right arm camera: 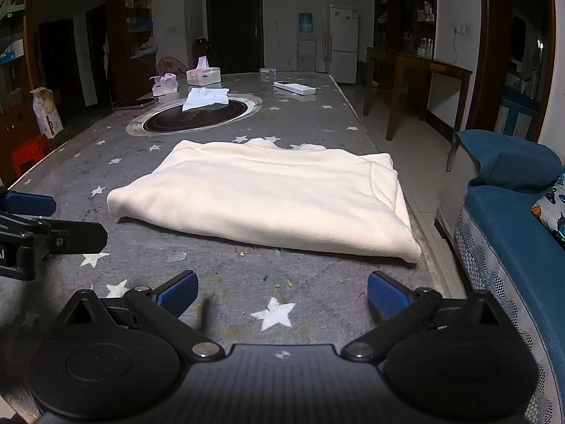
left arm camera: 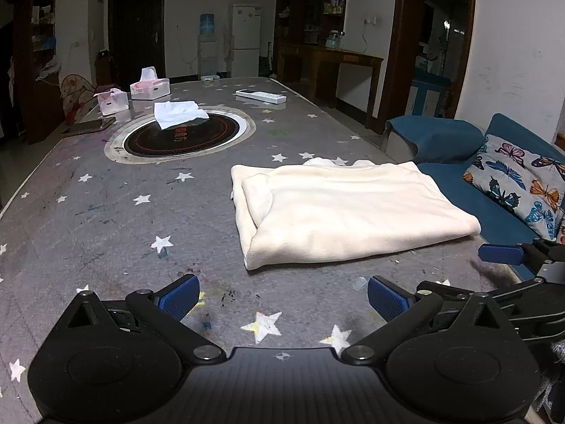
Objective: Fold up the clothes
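A cream garment (left arm camera: 339, 208) lies folded into a flat rectangle on the grey star-patterned table (left arm camera: 106, 219), near its right edge. The same cream garment (right arm camera: 268, 194) fills the middle of the right wrist view. My left gripper (left arm camera: 282, 295) hovers over the table just short of the garment's near edge, open, with nothing between its blue pads (left arm camera: 180, 295). My right gripper (right arm camera: 282, 293) is also open and empty, a little back from the garment's near fold. One blue fingertip of the right gripper shows at the far right of the left wrist view.
Farther along the table sit a round black hotplate (left arm camera: 183, 136) with a white tissue (left arm camera: 178, 113) on it, two tissue boxes (left arm camera: 150, 86), a phone (left arm camera: 88, 127) and a white remote (left arm camera: 261, 96). A blue sofa (right arm camera: 512, 219) with a butterfly cushion (left arm camera: 519, 180) runs along the table's right side.
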